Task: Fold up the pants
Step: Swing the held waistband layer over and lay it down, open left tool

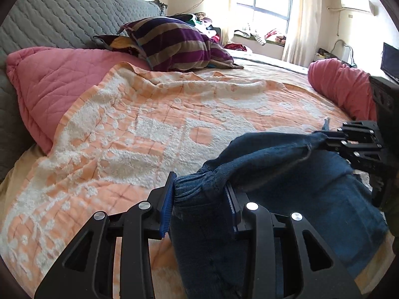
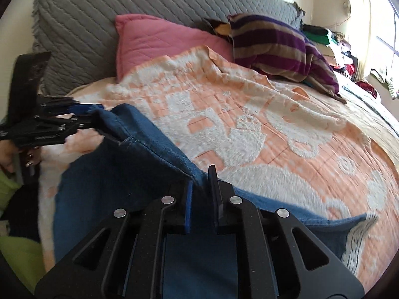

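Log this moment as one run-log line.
left gripper: shut on jeans waistband | right gripper: shut on jeans edge | jeans: lifted over orange blanket

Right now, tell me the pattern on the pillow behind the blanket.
Purple and tan stripes on the pillow, clearest in the left wrist view.

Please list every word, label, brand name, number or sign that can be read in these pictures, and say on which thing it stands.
No text can be read in either view.
The left gripper carries a faint marking on its black body, too small and blurred to read.
The pants, the orange and white blanket and the striped pillow show no lettering.
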A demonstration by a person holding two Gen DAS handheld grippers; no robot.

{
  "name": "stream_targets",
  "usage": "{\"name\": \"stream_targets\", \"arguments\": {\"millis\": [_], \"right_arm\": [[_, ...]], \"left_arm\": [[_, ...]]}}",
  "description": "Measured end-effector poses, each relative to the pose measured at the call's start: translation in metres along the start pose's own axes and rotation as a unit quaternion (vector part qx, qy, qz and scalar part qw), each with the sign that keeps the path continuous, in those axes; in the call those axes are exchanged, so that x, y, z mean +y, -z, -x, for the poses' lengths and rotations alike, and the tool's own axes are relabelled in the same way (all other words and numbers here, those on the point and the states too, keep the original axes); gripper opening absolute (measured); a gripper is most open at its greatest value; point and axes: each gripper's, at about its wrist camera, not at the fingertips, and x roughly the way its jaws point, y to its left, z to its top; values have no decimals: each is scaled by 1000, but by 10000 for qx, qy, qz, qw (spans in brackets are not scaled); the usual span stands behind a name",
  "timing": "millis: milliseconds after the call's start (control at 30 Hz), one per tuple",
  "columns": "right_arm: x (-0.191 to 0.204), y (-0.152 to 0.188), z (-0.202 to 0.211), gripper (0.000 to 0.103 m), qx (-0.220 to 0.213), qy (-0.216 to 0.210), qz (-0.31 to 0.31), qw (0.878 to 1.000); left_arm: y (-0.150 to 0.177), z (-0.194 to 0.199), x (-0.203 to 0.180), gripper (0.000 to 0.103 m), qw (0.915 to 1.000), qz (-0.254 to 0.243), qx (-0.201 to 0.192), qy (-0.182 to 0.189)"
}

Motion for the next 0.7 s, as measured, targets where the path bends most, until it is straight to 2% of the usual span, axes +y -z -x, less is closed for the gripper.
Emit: {"name": "stream_targets", "arguments": {"millis": [333, 433, 700], "right_arm": [[47, 41, 60, 4, -30, -479, -69, 9988], [69, 52, 71, 4, 47, -553, 129, 9984], [107, 82, 69, 4, 462, -824, 17, 9955]], "left_arm": [[30, 38, -14, 34, 9992, -252, 132, 276], [42, 46, -12, 34, 9988, -260, 245, 345], [67, 47, -9, 34, 9960, -308, 693, 480]]}}
